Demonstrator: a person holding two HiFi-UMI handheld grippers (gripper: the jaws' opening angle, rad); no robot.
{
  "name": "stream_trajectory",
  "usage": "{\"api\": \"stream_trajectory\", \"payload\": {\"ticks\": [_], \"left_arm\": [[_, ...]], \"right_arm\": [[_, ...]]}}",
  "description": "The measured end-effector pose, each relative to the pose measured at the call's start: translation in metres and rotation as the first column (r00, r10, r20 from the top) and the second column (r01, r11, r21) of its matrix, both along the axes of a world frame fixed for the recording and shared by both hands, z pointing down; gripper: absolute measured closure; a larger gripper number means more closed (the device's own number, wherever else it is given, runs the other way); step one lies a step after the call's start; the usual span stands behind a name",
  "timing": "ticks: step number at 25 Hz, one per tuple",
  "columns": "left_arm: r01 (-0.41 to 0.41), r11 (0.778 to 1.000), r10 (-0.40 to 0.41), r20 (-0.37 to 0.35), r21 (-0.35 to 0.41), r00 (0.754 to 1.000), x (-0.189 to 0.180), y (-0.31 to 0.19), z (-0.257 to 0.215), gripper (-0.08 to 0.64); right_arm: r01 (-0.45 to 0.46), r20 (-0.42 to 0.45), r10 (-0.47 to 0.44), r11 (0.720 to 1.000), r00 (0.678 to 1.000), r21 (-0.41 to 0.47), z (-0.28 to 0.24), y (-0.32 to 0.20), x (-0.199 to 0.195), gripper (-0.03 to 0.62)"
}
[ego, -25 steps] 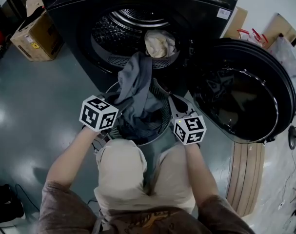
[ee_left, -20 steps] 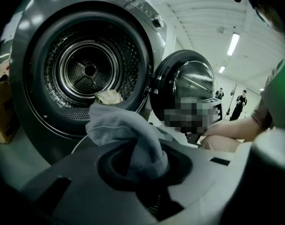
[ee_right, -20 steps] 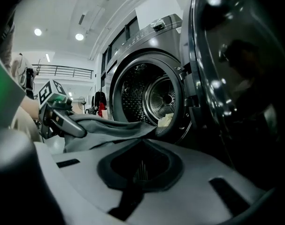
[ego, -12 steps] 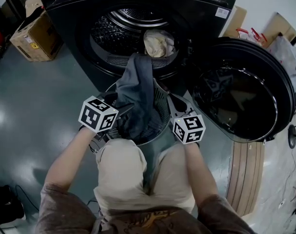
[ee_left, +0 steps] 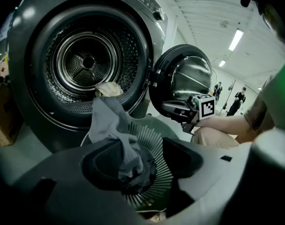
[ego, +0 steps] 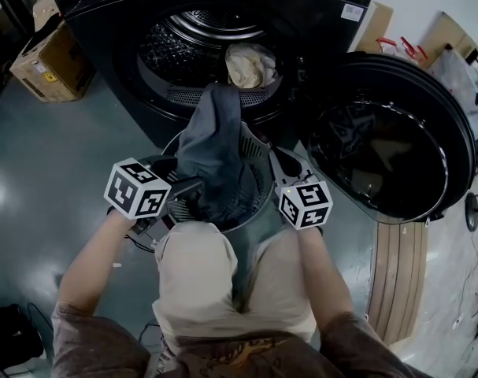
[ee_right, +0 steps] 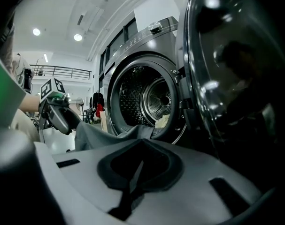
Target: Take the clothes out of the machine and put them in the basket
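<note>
A grey garment (ego: 211, 152) hangs from the lip of the washer's drum (ego: 191, 46) down into the round ribbed basket (ego: 258, 164) below it. A cream garment (ego: 250, 63) lies inside the drum. My left gripper (ego: 193, 189) is at the basket's left rim. Its jaws have just been opening and now stand apart; the grey garment (ee_left: 109, 121) shows in the gap, free of the pads. My right gripper (ego: 279, 160) rests at the basket's right rim, shut, with nothing visible between its pads (ee_right: 140, 165).
The machine's round door (ego: 388, 140) stands wide open to the right of the basket. A cardboard box (ego: 42, 61) sits on the floor at far left, and more boxes and bags at the upper right. The person's knees are just behind the basket.
The left gripper let go of the grey garment and drew back to the left. The garment slumped deeper into the basket. The right gripper kept still.
</note>
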State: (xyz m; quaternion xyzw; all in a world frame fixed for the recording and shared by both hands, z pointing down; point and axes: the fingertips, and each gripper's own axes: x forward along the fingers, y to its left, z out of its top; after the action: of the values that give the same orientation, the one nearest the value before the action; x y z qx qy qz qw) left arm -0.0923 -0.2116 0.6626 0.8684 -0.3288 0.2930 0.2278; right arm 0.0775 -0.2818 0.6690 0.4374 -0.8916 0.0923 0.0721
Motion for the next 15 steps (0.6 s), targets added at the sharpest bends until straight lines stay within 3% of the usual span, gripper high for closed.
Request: {"api": "stream_trajectory", "payload": {"ticks": [8, 15], "left_arm": [[0.040, 0.997, -0.042, -0.030, -0.061, 0.999, -0.027, 0.032, -0.003, 0.284], [0.008, 0.987, -0.009, -0.003, -0.161, 1.000, -0.041, 0.062, 0.011, 0.279]], "right_arm": [[0.011, -0.005, -0.011, 1.000, 1.000, 0.003, -0.001, 0.002, -0.005, 0.594], [0.008, 0.000, -0.008, 1.000, 1.000, 0.007, -0.003, 0.003, -0.005, 0.594]]}}
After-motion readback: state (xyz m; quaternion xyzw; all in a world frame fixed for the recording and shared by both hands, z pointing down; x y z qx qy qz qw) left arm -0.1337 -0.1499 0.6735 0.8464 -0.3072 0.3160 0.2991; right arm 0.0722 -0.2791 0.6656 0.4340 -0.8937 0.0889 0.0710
